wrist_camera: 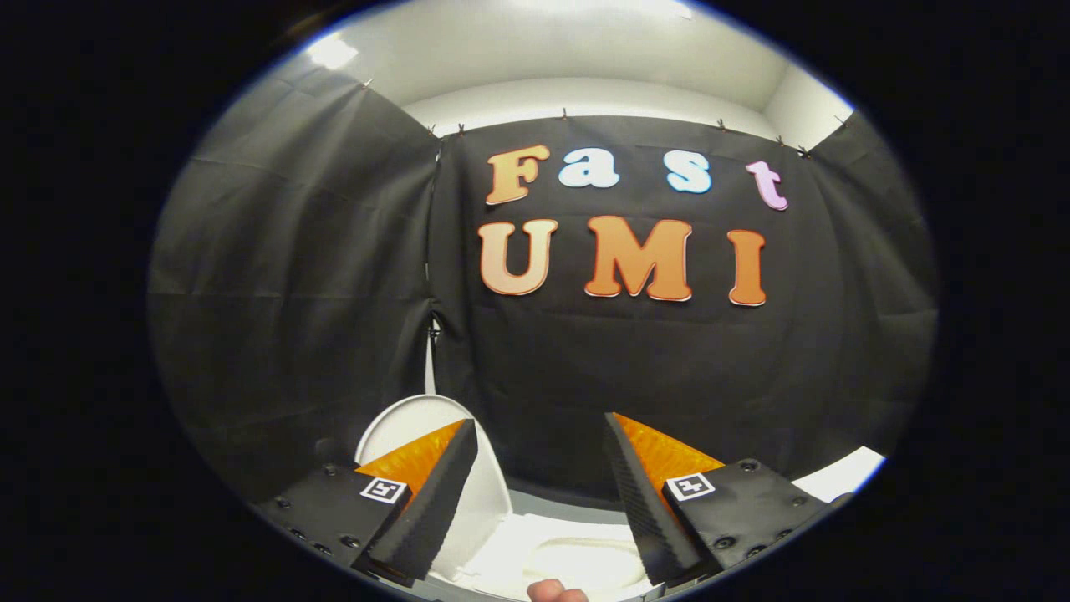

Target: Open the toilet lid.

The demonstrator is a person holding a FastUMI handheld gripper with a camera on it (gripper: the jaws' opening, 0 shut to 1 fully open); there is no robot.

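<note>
lid (pixel 422 426) standing raised behind the seat (pixel 577 556) – probably light, rigid, slick plastic; take its rim | gripper (pixel 542 468) hanging wide open – holding nothing

The lid (pixel 481 493), behind the left finger, was plain white. The bowl (pixel 577 560) between the fingers was white too. Beyond them the wall (pixel 292 293) was black cloth, the ceiling (pixel 585 50) above it white.

The gripper (pixel 539 493) stood with its fingers apart.
</note>
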